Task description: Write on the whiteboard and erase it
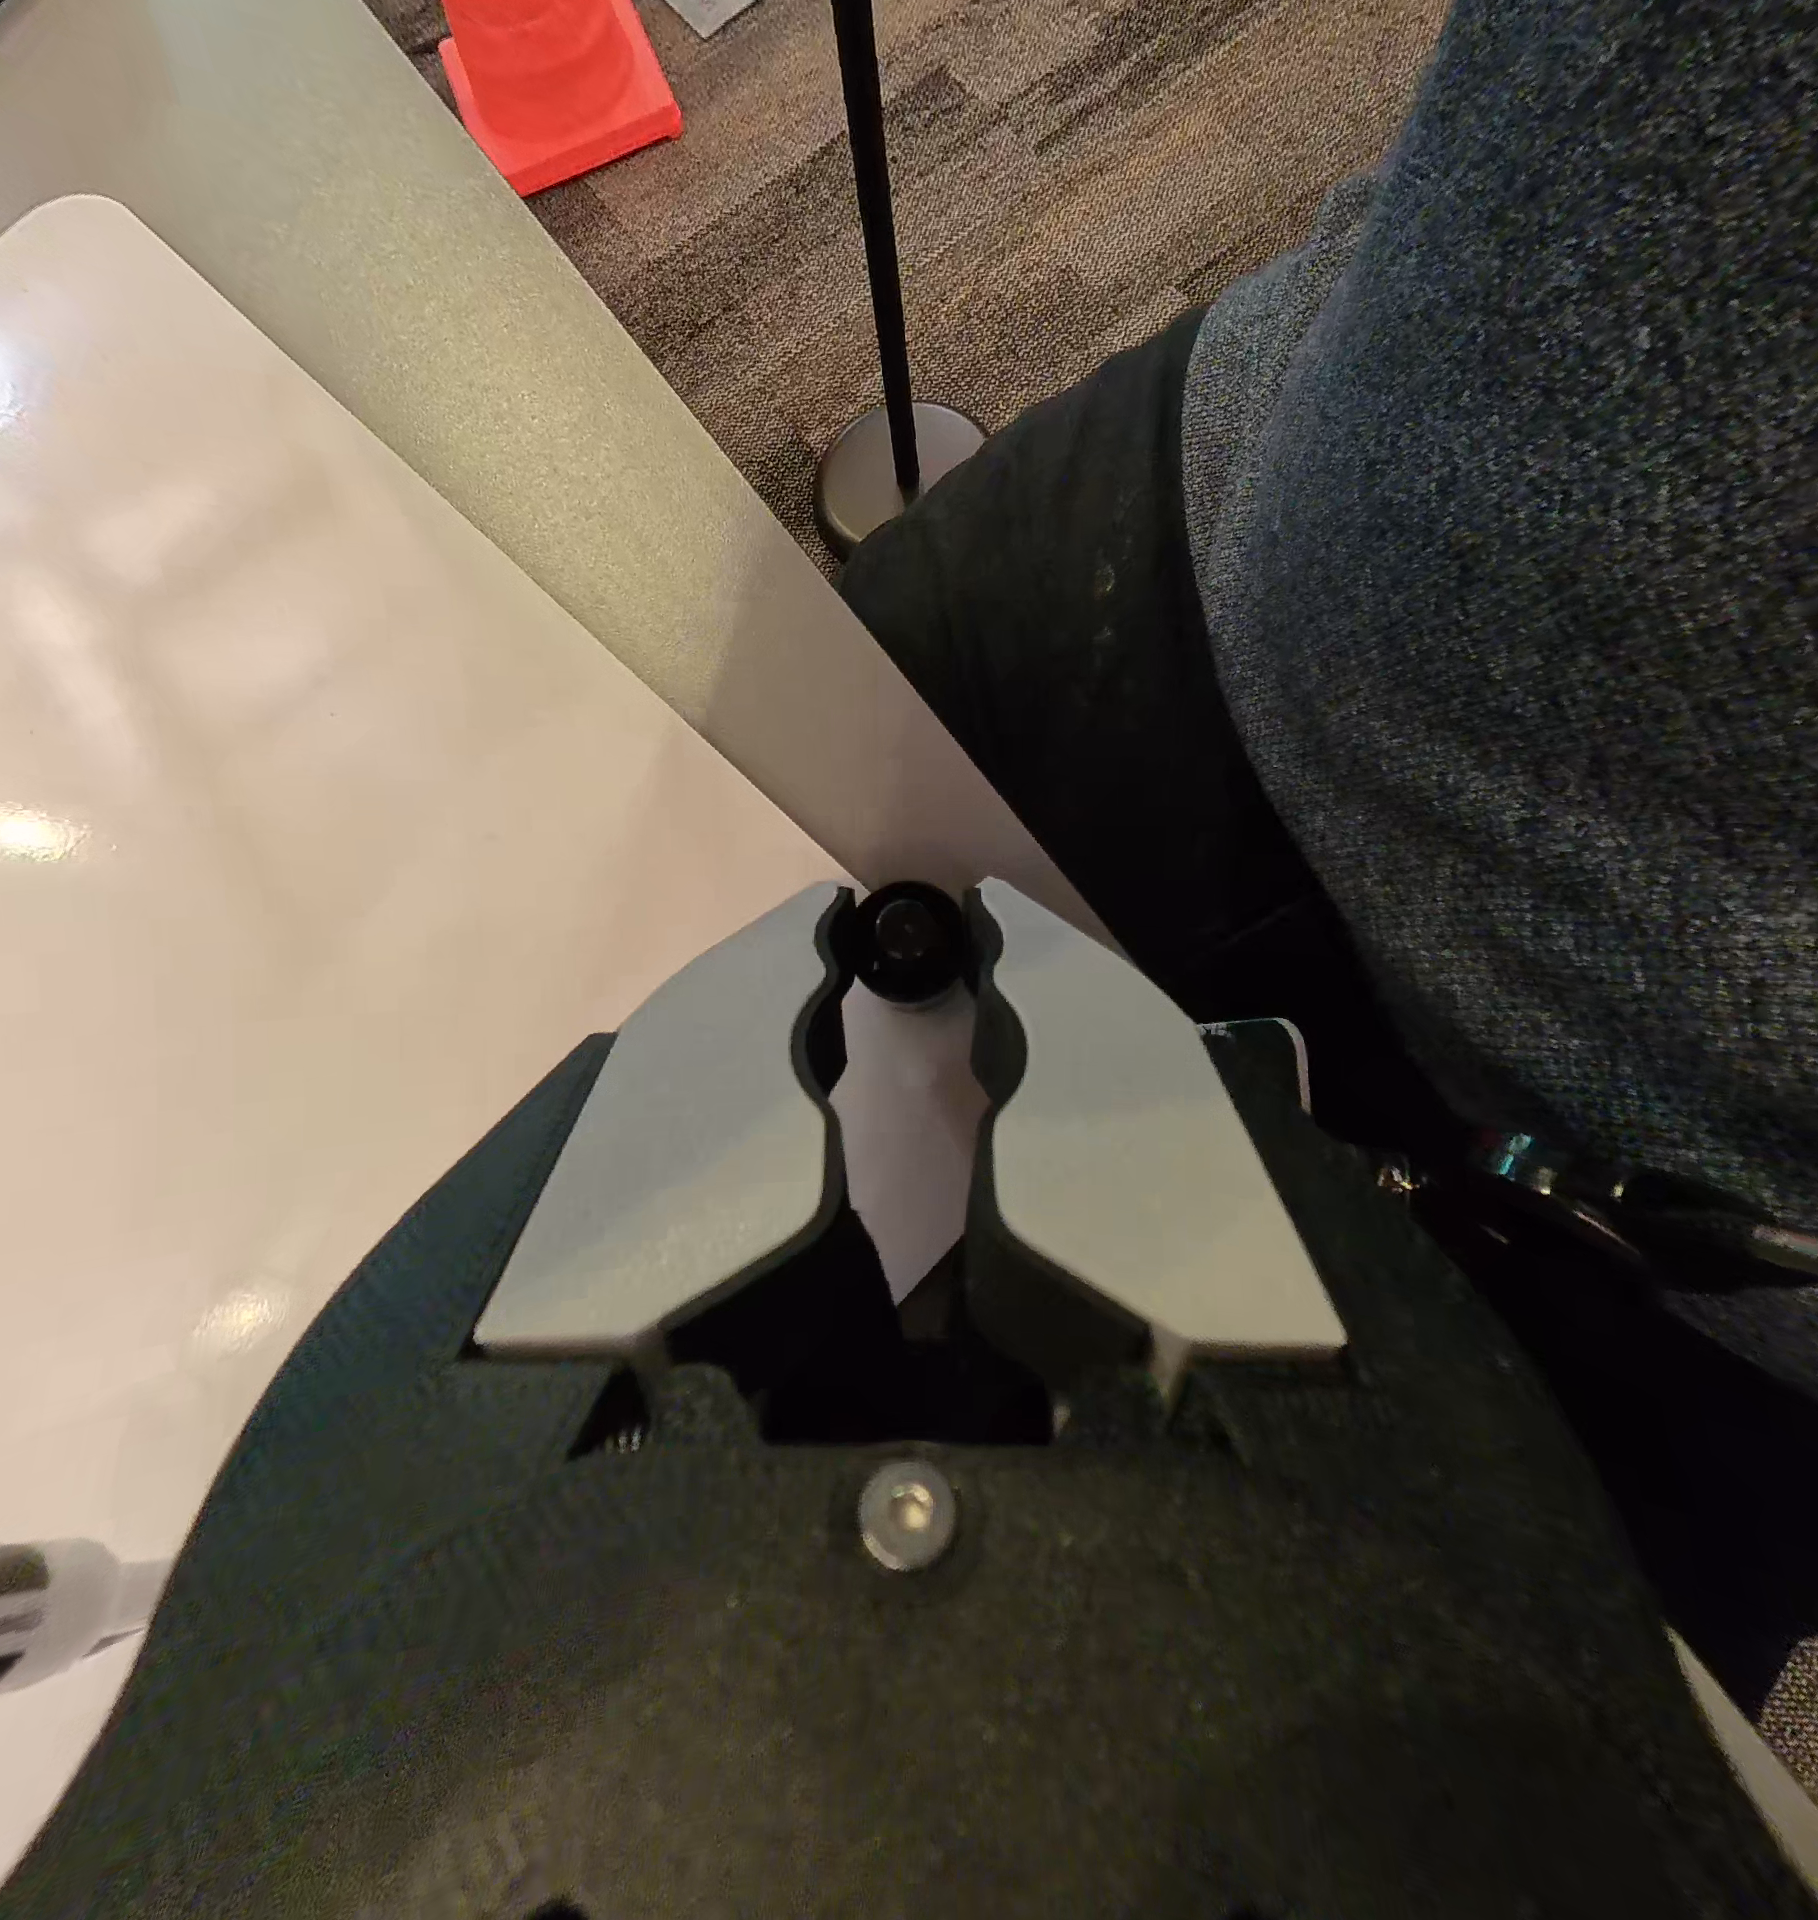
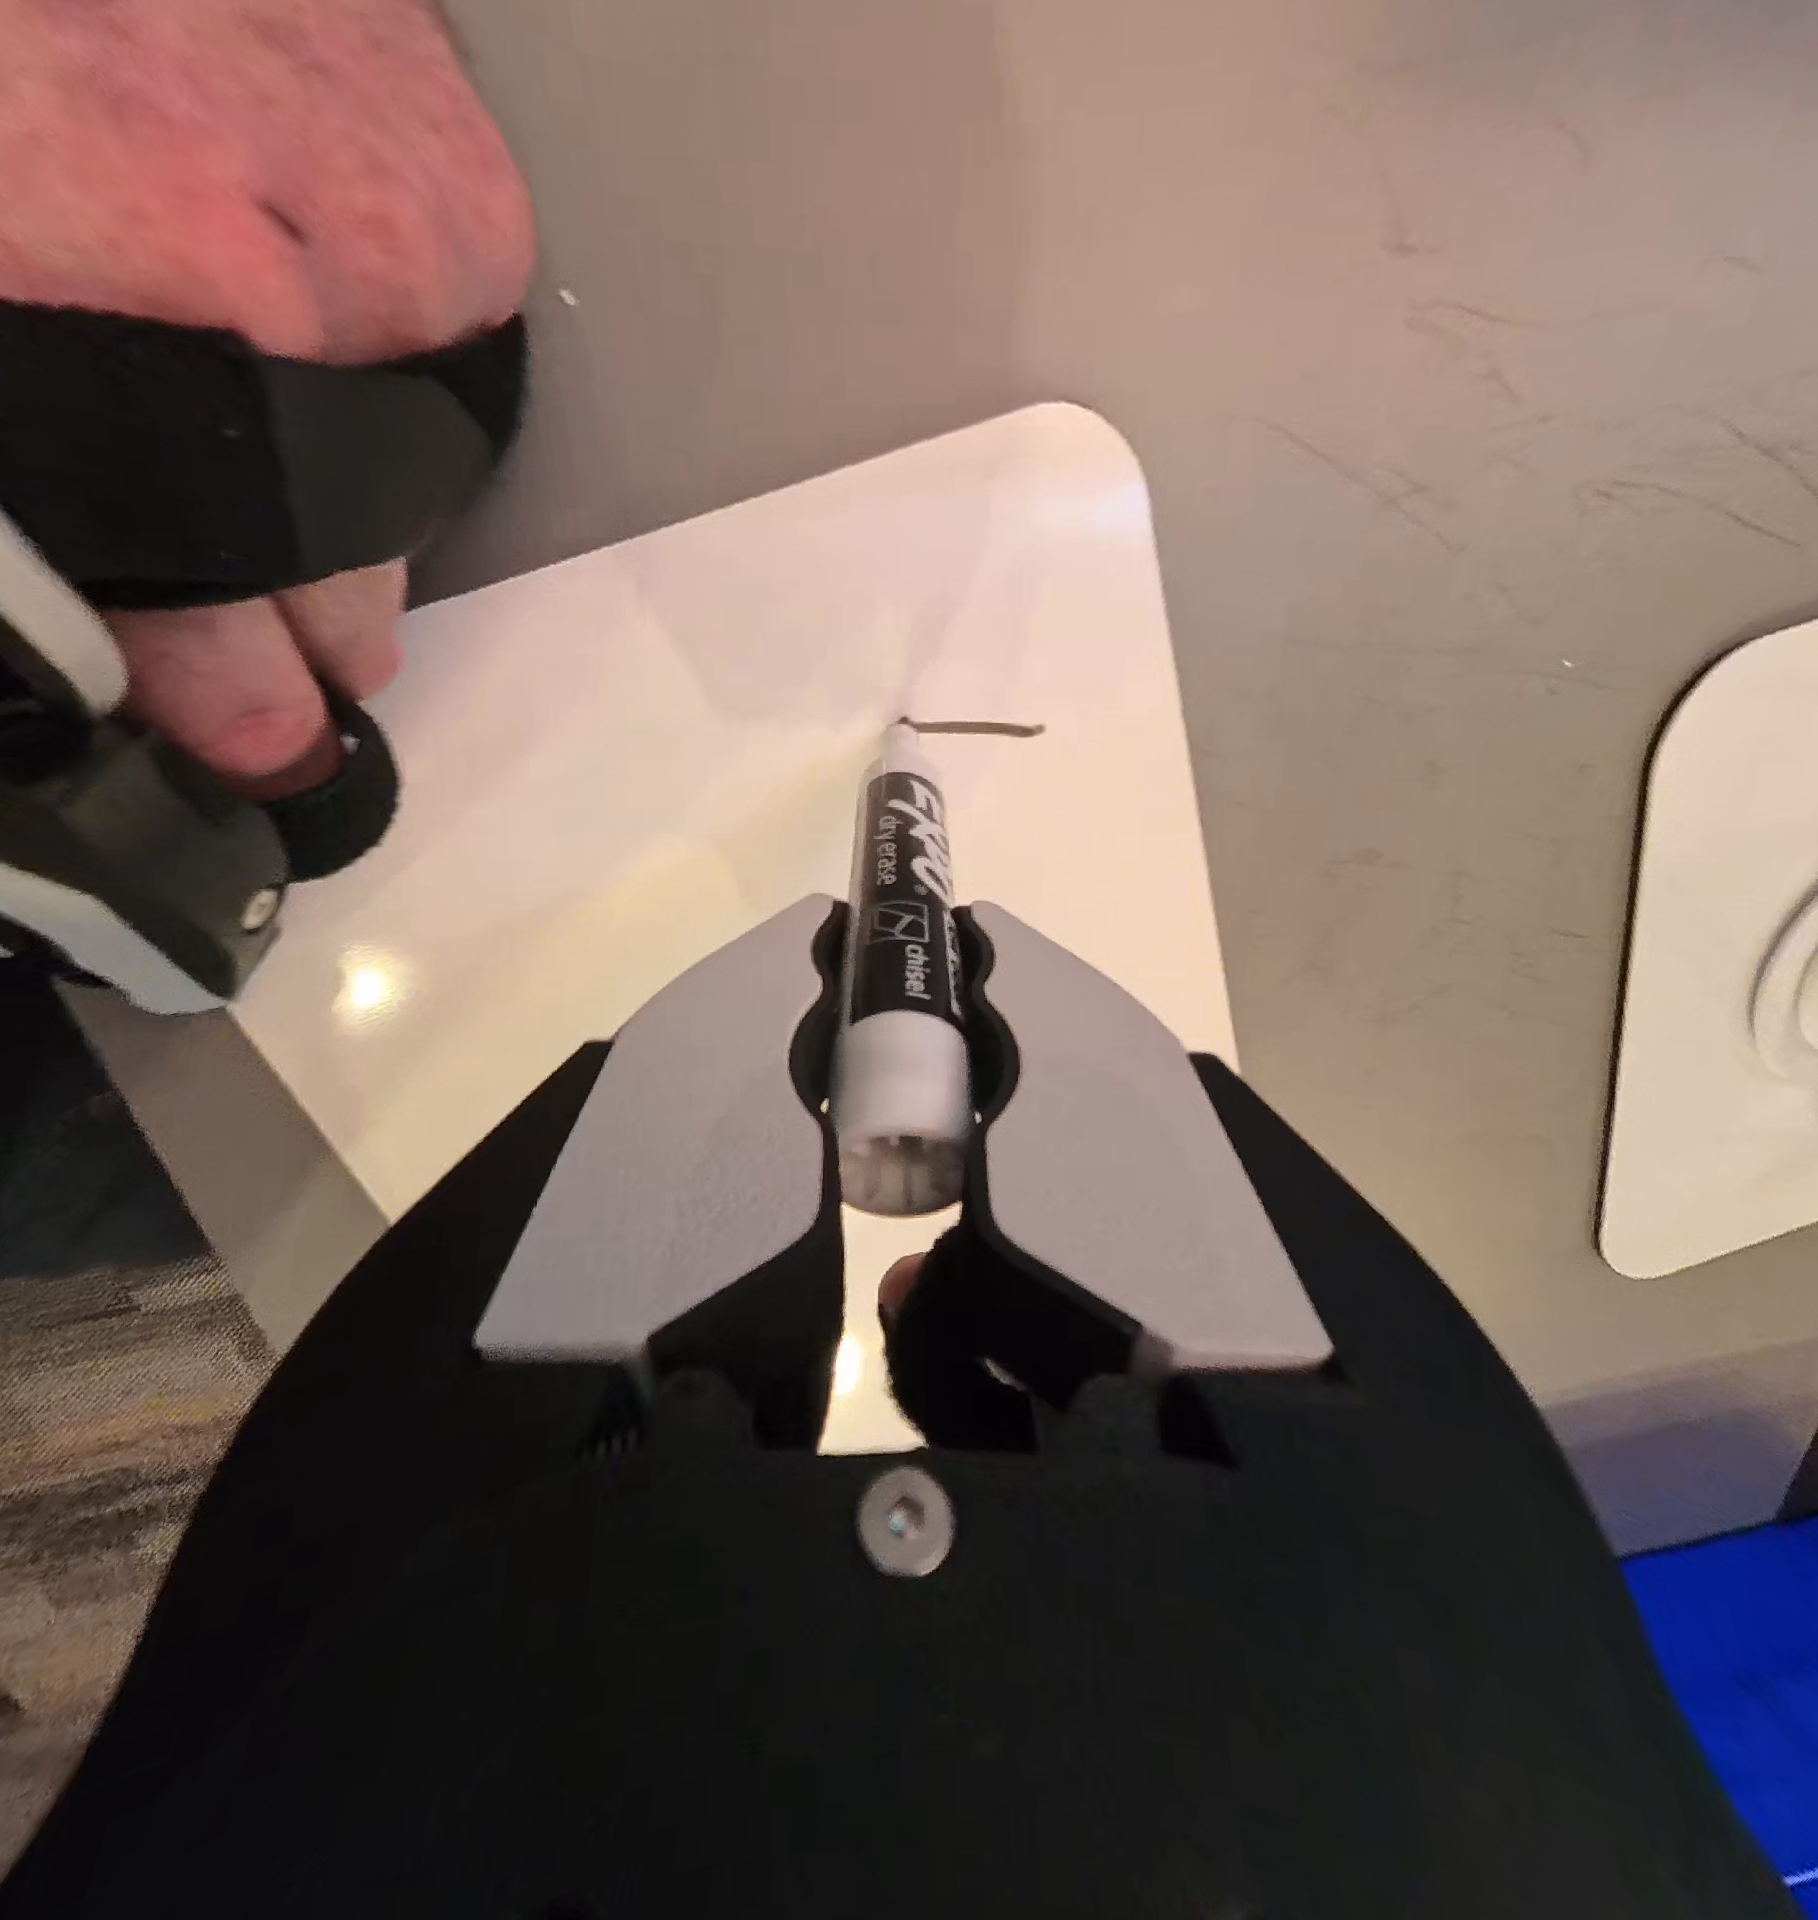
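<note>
Left of scene: hand in black strap, working left gripper; jaws clamped on small black cylindrical marker cap, held over near edge of board, beside grey table.

Floor beyond table edge: orange plastic cone; black pole on round grey base.

Centre: glossy white whiteboard with rounded corners, flat on table. One short dark horizontal stroke toward far right part of board; otherwise bare.

Centre: right gripper, jaws clamped on barrel of black-and-white dry-erase marker, both sides of barrel seated in dark jaw notches. Marker pointing away toward far edge, uncapped tip at left end of stroke, apparently touching board.

Right: second white rounded panel carrying white moulded fitting, well apart from board. No eraser identifiable.

Progress, as judged: cap off, writing begun, single stroke only. Remaining: rest of writing, marker probably recapped, then whole erasing stage. Early in task.
</note>
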Tool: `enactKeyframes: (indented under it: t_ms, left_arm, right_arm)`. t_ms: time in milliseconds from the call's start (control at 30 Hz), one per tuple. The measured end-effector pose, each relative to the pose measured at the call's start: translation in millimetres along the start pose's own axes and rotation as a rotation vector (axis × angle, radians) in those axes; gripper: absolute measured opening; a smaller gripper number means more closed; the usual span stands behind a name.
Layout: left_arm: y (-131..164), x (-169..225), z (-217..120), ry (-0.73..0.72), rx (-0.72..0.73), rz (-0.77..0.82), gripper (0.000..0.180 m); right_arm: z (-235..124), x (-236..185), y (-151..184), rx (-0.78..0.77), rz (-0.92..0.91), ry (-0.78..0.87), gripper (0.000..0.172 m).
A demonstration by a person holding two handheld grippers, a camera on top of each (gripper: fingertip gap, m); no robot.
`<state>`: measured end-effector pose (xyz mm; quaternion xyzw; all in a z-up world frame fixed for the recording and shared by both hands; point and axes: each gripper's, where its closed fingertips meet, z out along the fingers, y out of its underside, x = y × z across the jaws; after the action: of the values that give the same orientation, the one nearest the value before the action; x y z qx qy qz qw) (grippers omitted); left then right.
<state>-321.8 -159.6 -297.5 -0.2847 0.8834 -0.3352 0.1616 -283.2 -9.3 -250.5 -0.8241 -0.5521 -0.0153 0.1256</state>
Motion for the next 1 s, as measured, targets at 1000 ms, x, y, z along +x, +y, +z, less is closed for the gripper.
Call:
enactKeyframes:
  t_ms: [1000]
  left_arm:
    - [0.7,0.8,-0.6,0.001,0.002,-0.002,0.020]
  right_arm:
    - [8.7,19.4,-23.9,0.013,-0.037,-0.001,0.020]
